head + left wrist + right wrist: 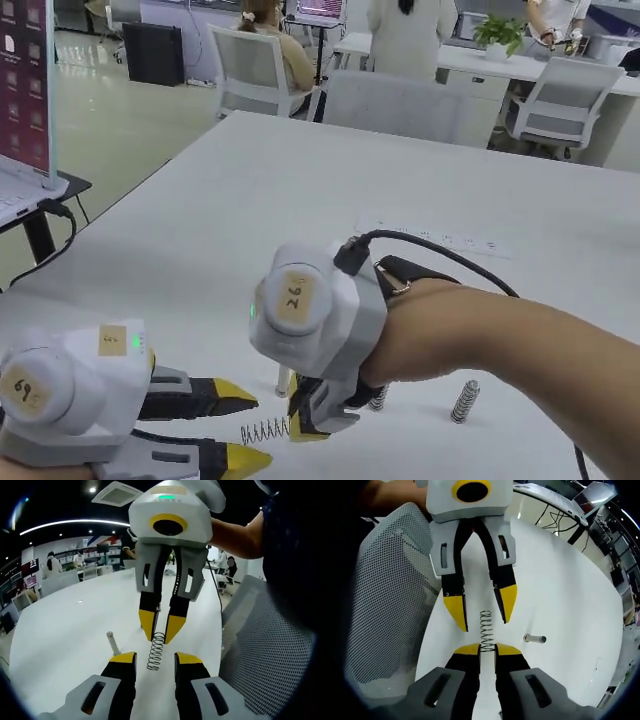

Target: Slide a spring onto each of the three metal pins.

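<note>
Left claw [240, 428], lowest in the head view at the near edge of the tabletop [300, 200], stands open. Its two yellow-tipped jaws are spread apart and grip nothing. The right claw [306, 426] faces it from the opposite side, carried on a forearm that reaches in from the right.

The right claw is closed on one end of a spring [263, 432]. In the right gripper view its own claw [487, 650] has the yellow tips pressed together on the coil of the spring [485, 625], and the rest of the coil runs straight out from the tips. The free end lies in the gap between the spread jaws of the left claw [481, 607], apart from both.

The left gripper view agrees. The spring [156, 652] hangs from the closed right claw [161, 627], and its lower end sits between the tips of that view's own claw [155, 661], touching neither. Whether the spring rests on the tabletop cannot be told.

One metal pin [112, 643] stands upright on the tabletop just beside the two claws, bare of any spring. It shows also in the head view [283, 381] and the right gripper view [534, 639].

Two further springs stand on the tabletop. One [378, 398] is close behind the right claw and the other [465, 400] is further to the right.

A black cable [430, 245] runs from the right gripper across the forearm. A mesh chair back [390, 595] stands at the edge of the tabletop.
</note>
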{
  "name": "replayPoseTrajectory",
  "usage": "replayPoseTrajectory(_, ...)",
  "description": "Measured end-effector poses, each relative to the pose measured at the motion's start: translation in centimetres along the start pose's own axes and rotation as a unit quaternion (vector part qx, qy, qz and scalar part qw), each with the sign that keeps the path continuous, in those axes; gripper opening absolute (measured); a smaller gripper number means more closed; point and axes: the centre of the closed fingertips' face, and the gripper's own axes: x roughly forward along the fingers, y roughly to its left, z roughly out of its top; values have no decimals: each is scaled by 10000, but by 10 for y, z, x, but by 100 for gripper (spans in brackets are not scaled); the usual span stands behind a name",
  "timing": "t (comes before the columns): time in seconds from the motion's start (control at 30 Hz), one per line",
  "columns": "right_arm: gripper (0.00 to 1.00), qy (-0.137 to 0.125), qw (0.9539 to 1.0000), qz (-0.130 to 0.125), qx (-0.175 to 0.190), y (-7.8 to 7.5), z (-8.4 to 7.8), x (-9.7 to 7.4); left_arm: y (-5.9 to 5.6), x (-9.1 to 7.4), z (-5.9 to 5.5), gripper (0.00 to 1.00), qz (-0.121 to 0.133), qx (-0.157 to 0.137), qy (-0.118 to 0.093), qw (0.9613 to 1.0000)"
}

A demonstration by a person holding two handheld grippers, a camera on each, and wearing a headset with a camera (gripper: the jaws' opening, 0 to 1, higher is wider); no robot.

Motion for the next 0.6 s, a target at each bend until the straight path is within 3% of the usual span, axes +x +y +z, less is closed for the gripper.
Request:
replayPoseTrajectory(0.43,8,-2,10000,-64,-51,1,3,-5,-1,3,2,8,-5,252,12,9997)
replayPoseTrajectory(0.6,8,1,10000,-60,-73,1,3,-6,-3,3,-1,6,3,380,123,9992)
